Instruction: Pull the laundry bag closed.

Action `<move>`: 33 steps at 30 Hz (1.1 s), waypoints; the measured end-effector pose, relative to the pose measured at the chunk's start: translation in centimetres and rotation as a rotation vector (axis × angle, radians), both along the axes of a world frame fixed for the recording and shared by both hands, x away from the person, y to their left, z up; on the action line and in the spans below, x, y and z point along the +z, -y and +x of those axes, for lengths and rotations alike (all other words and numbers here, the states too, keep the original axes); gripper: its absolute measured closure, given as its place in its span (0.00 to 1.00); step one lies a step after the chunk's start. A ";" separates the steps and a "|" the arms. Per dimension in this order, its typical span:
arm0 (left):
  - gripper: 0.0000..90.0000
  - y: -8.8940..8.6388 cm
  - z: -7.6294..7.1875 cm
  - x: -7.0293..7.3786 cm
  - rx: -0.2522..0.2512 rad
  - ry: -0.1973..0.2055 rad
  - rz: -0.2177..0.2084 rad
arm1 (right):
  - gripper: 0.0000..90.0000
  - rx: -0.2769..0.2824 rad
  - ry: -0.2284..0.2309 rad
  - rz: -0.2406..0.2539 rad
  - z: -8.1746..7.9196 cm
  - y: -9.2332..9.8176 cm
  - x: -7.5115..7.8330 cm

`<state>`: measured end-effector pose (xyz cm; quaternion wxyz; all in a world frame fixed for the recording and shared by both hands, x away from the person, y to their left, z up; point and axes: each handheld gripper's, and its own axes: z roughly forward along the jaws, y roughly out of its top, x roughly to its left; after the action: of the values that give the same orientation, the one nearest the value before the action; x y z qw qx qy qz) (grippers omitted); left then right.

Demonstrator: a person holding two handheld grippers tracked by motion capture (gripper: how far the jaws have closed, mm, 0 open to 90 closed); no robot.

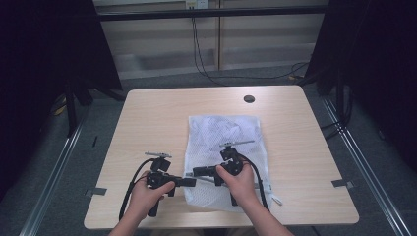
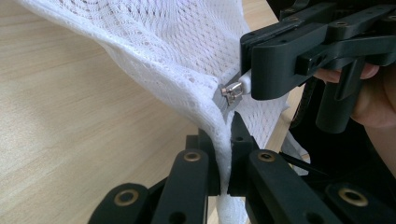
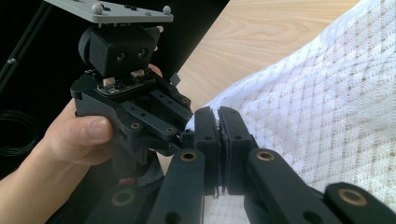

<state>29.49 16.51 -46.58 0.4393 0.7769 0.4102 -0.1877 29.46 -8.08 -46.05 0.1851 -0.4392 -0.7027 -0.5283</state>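
A white mesh laundry bag (image 1: 223, 132) lies flat on the wooden table (image 1: 147, 118), its near left corner lifted. My left gripper (image 1: 193, 182) comes in from the left and is shut on the bag's seam (image 2: 224, 140) just below the metal zipper slider (image 2: 229, 94). Opposite it, the right gripper (image 1: 196, 171) is shut on the slider's white pull tab (image 2: 246, 82). In the right gripper view its jaws (image 3: 218, 115) are pressed together against the mesh (image 3: 317, 107), with the left gripper (image 3: 184, 134) and its hand close behind.
A round black grommet (image 1: 249, 99) sits in the tabletop near the far edge. Dark curtains stand at both sides, and cables (image 1: 206, 73) run over the floor behind the table. Bare wood lies left and right of the bag.
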 end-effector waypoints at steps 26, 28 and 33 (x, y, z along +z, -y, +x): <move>0.98 -0.5 0.0 0.1 0.019 -0.010 -0.013 | 0.98 -0.016 -0.010 -0.030 0.0 1.5 0.0; 0.98 -0.5 0.1 0.1 0.008 -0.003 -0.006 | 0.98 -0.016 -0.015 -0.026 0.0 1.6 0.0; 0.98 -0.4 0.0 0.1 0.015 -0.009 0.002 | 0.98 -0.011 -0.008 -0.039 -0.1 1.7 -0.1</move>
<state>29.51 16.90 -46.44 0.4381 0.7733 0.4182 -0.1875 29.35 -9.79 -46.16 0.1761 -0.4487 -0.7097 -0.5138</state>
